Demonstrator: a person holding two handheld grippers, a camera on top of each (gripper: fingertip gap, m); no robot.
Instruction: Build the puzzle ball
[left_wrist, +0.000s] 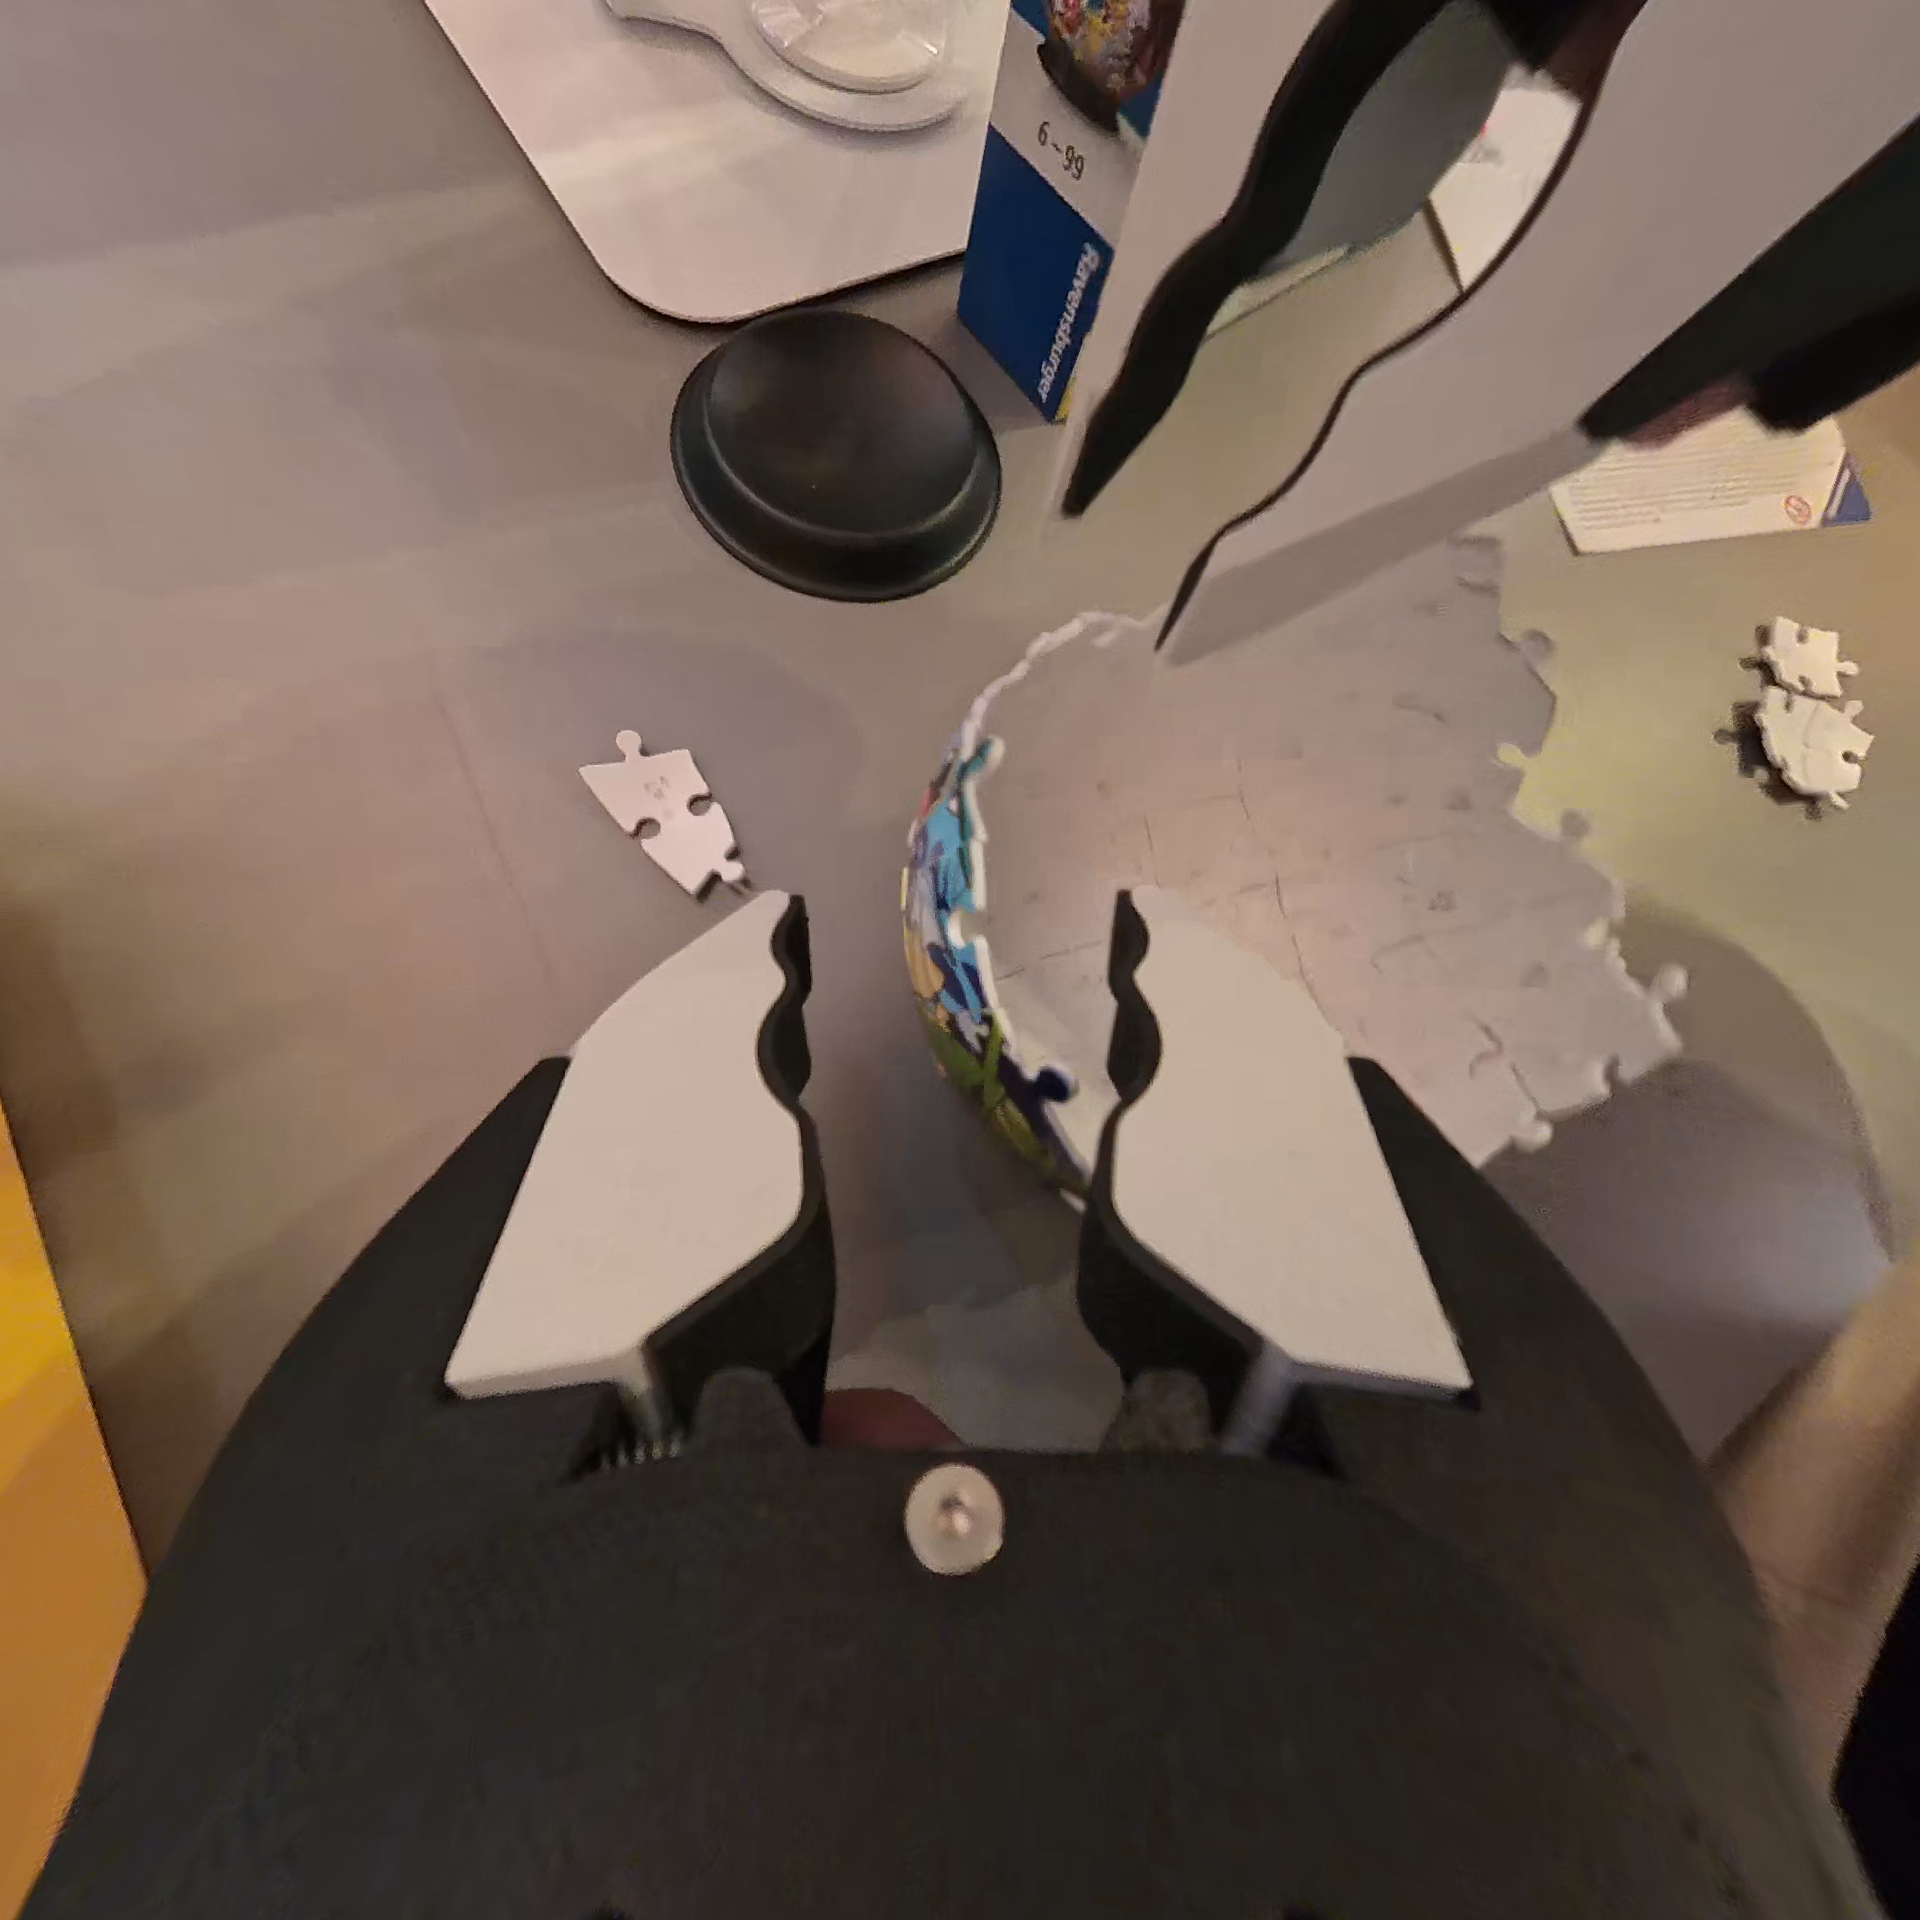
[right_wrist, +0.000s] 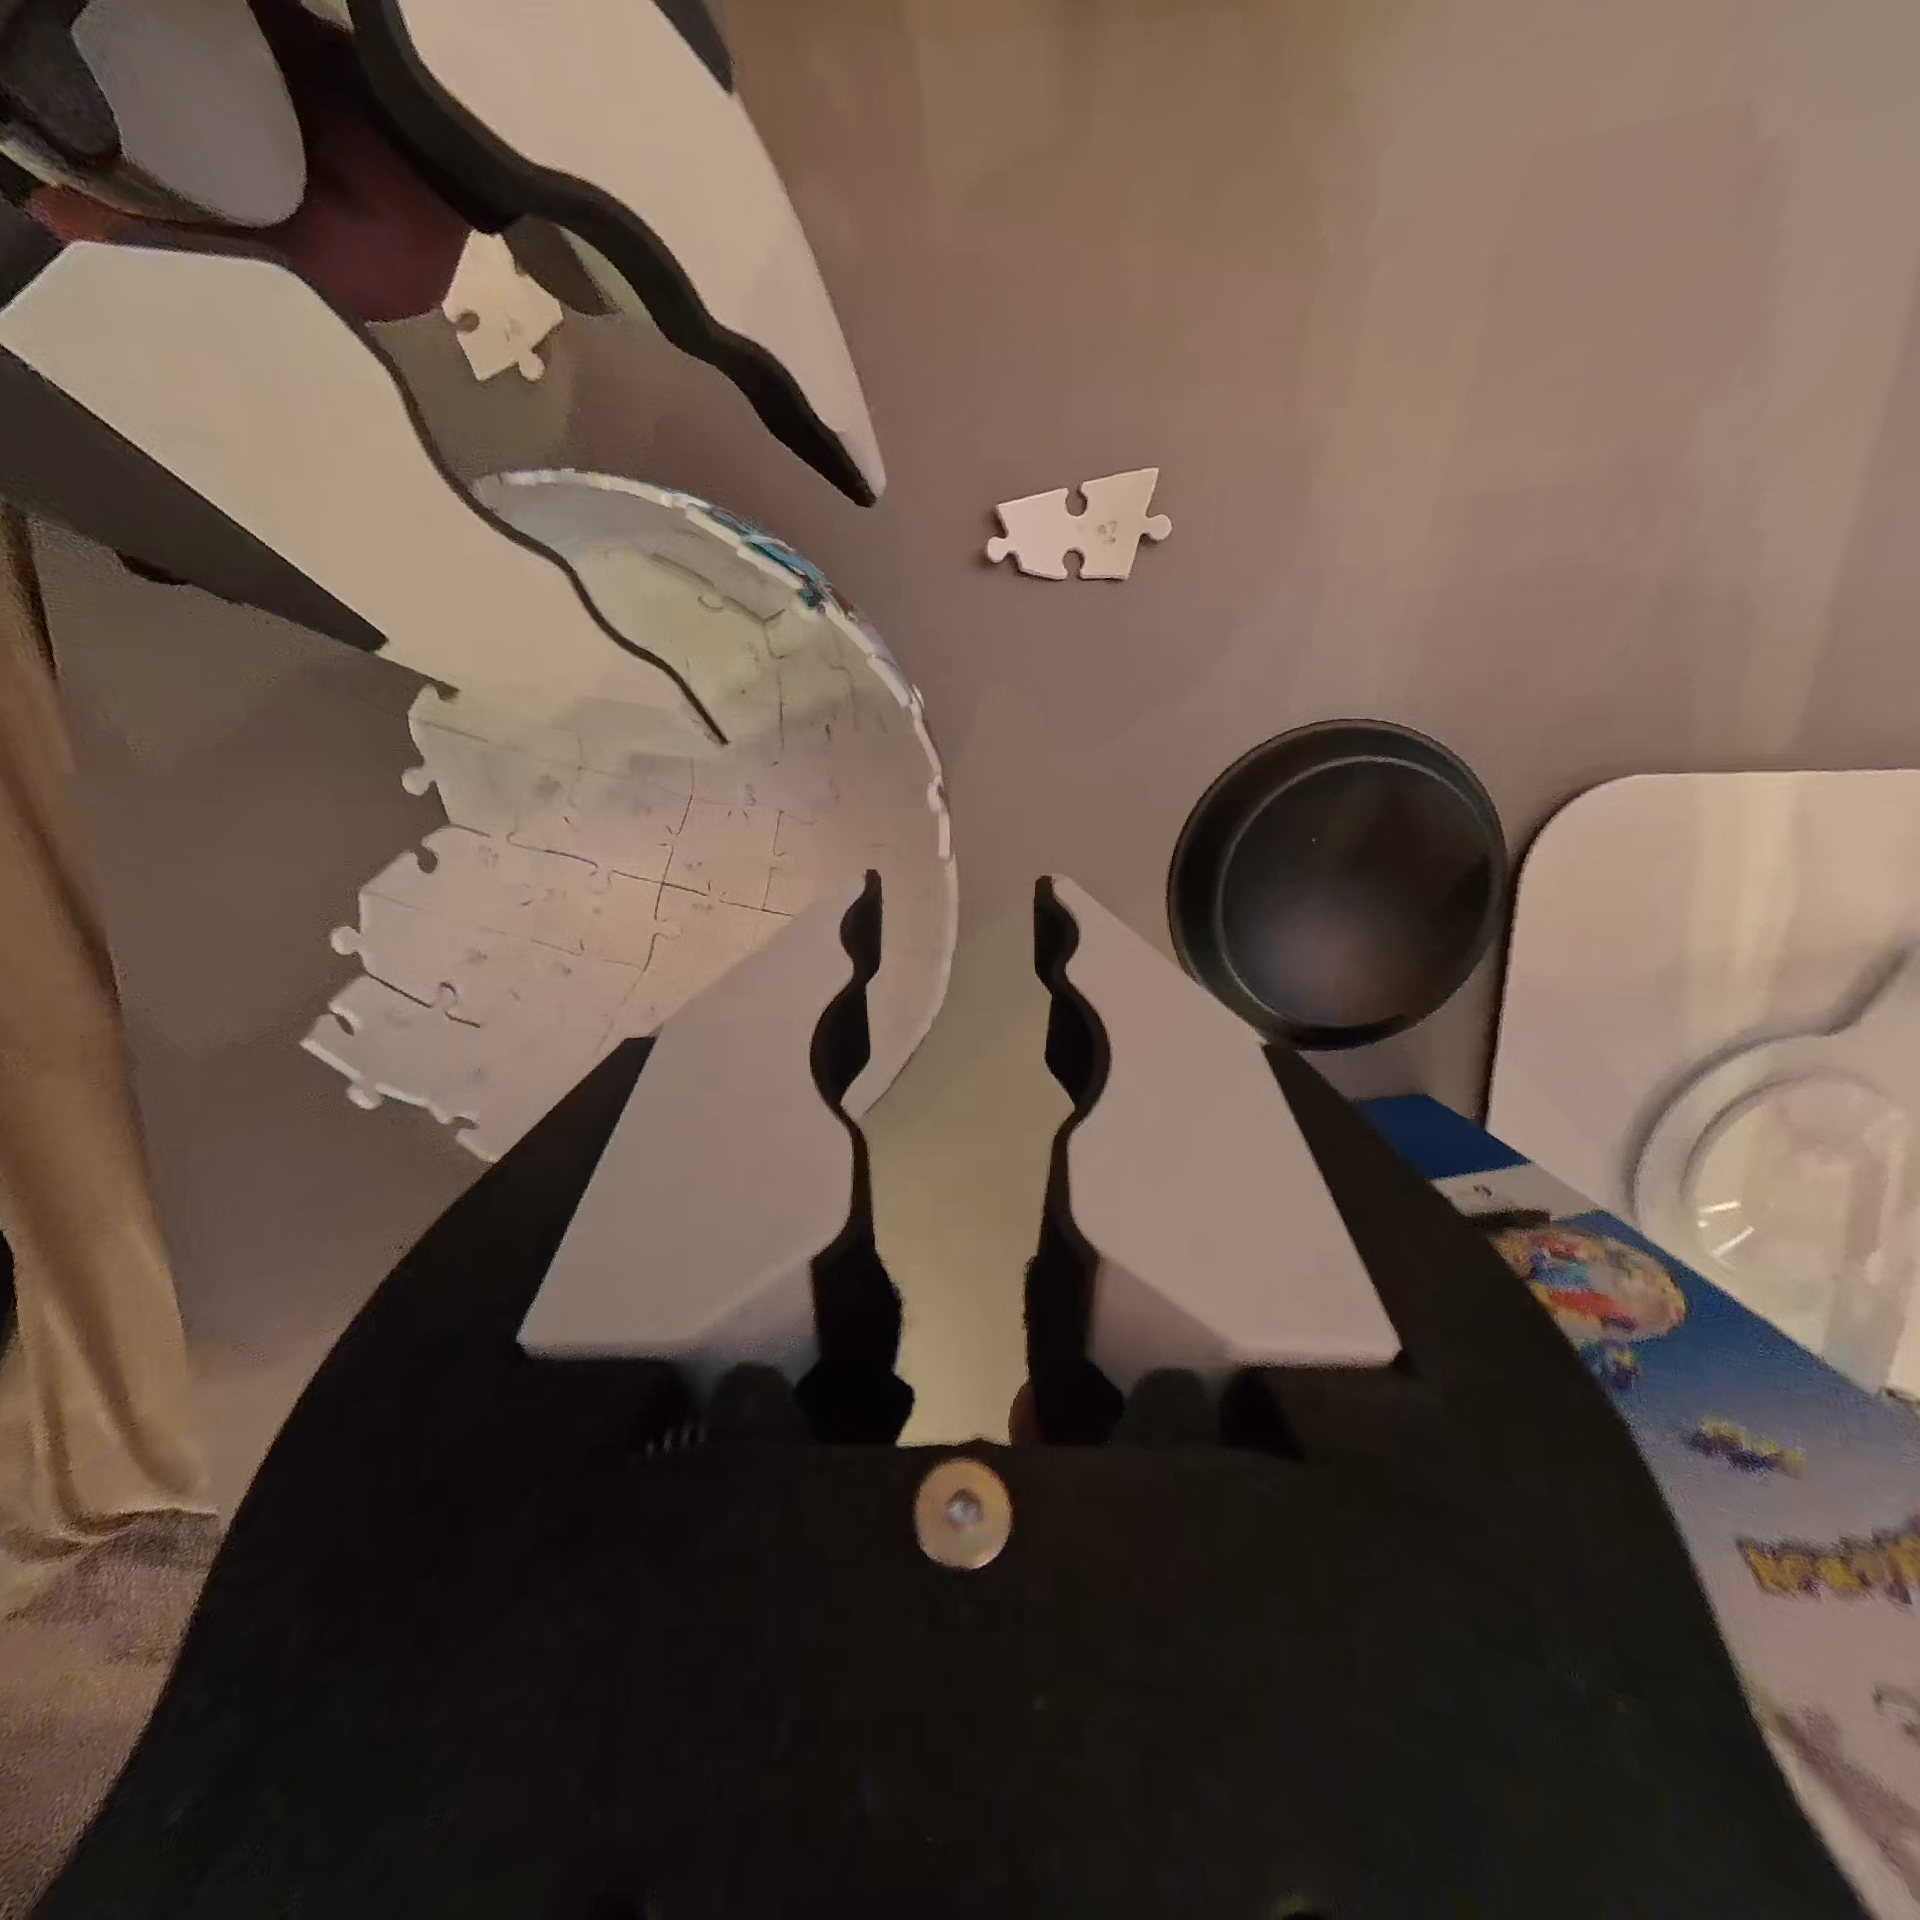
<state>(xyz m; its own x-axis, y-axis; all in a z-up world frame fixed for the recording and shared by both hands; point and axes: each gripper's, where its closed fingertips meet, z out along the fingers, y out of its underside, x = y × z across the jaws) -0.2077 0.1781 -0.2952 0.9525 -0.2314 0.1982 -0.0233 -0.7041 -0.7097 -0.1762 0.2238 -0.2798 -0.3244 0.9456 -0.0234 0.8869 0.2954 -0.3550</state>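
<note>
Both tools, left (left_wrist: 956, 914) and right (right_wrist: 954, 883), apart, empty, flanking half-built puzzle ball (left_wrist: 1299, 862) mid-surface (left_wrist: 312, 623), ready for loose pieces (left_wrist: 670, 816).

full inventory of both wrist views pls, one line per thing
shell: 1, part-built ball, white inside, coloured outside, on the table between the grippers
joined pair: 1, two white pieces linked, face down, on the table beside the shell
loose pieces: small white cluster, on the table on the shell's other side
single piece: 1, white, on the table, seen through the left gripper's jaws
stand: 1, black, round, beyond the joined pair
box: 1, blue, next to the stand
tray: 1, white, moulded, by the stand and box
leaflet: 1, white, printed, near the loose pieces
table: 1, grey
left gripper: black with white plates, jaws open, empty
right gripper: same, jaws open, empty
</note>
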